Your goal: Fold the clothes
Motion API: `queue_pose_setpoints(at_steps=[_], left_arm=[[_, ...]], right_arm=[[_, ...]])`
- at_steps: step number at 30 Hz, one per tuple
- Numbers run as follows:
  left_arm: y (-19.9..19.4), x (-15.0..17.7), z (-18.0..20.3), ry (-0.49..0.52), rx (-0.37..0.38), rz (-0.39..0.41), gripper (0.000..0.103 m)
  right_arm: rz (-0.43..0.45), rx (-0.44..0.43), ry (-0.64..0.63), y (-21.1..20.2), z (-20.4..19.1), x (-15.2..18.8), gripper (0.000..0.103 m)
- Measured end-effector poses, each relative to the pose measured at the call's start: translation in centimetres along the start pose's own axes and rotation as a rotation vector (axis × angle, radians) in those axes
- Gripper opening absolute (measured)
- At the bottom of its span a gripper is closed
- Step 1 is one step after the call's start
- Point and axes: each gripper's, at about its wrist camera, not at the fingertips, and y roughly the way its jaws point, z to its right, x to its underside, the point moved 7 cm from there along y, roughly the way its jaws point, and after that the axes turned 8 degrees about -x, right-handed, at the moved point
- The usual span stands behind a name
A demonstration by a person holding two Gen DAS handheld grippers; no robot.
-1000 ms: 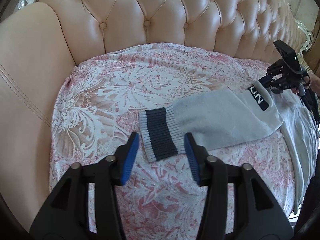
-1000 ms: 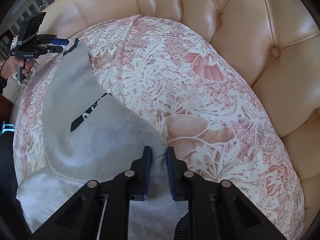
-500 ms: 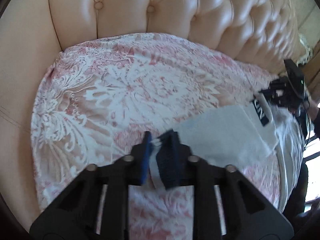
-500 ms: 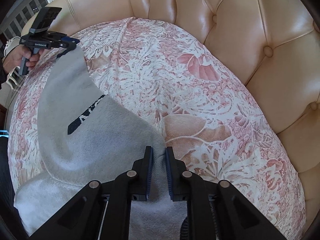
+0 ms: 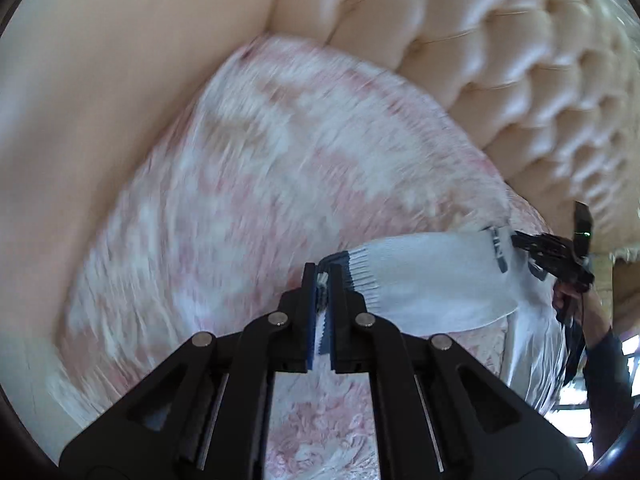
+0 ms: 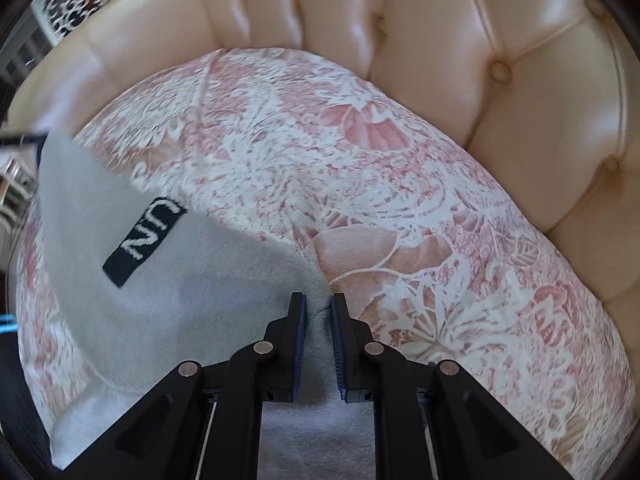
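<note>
**Grey sweater pinched at two points over a floral cushion**

Grey knit is stretching across the pink-and-white floral seat cushion [image 6: 400, 200] of a tufted cream leather sofa [image 6: 460, 40]. In the left wrist view, the left hand-held gripper [image 5: 322, 300] is clamping the striped navy-and-grey cuff [image 5: 340, 266] of the sweater [image 5: 432, 276]; its blue pads are pressing tight on the ribbing, with cloth bunching between them. From there the sleeve is running toward three o'clock, lifted off the cushion, and the picture is smeared with motion blur. At the far end of the sleeve, near three o'clock, the right hand-held gripper [image 5: 520, 242] is showing as a dark shape against the fabric, with a hand [image 5: 576, 292] and a dark sleeve [image 5: 608, 364] behind it.

In the right wrist view, the right hand-held gripper [image 6: 318, 332] is closing its jaws on a fold of the grey sweater [image 6: 160, 292], the cloth rising up between the pads. The garment is spreading from six o'clock up toward ten o'clock, lying on the cushion. A navy label with white letters [image 6: 146, 240] is sitting on the fabric at about nine o'clock, tilted. At the ten o'clock edge a thin dark part of the left hand-held gripper [image 6: 24, 138] is touching the far tip of the cloth, too cropped to tell more
</note>
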Motion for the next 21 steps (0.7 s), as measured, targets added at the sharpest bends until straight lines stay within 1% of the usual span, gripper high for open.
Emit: queue_pose_setpoints(at_steps=[3,6,8,10,12,15,17,19,21], left_arm=[[1.2,2.1,-0.9,-0.079,-0.017,-0.026,0.006],[0.6,2.8,-1.1,-0.133,-0.010,-0.004,0.006],[-0.1,3.2,-1.1,-0.174,-0.006,0.002,0.006],[-1.3,3.9,-0.8,-0.205,0.006,-0.011,0.005],[-2.6,3.9,-0.3,-0.198,-0.001,0.029,0.006],[-1.9,4.0,-1.1,-0.238,0.014,0.005,0.006],[-0.1,4.1,-1.9,-0.272,0.027,-0.034,0.006],[-0.3,4.1,-2.0,-0.272,0.040,-0.001,0.006],[-0.7,4.0,-2.1,-0.272,0.051,0.032,0.014]], right_arm=[[0.010,0.035,0.028,0.1,-0.1,0.0,0.012],[0.015,0.069,0.024,0.1,-0.4,-0.2,0.012],[0.018,0.072,0.021,0.1,-0.3,0.0,0.012],[0.019,0.067,0.031,0.1,-0.2,0.0,0.012],[0.020,0.066,0.036,0.2,-0.1,-0.1,0.012],[0.020,0.066,0.041,0.2,-0.1,-0.2,0.012],[0.020,0.064,0.045,0.2,-0.1,-0.2,0.012],[0.021,0.065,0.050,0.2,-0.1,-0.2,0.013],[0.022,0.066,0.054,0.2,-0.1,-0.1,0.013]])
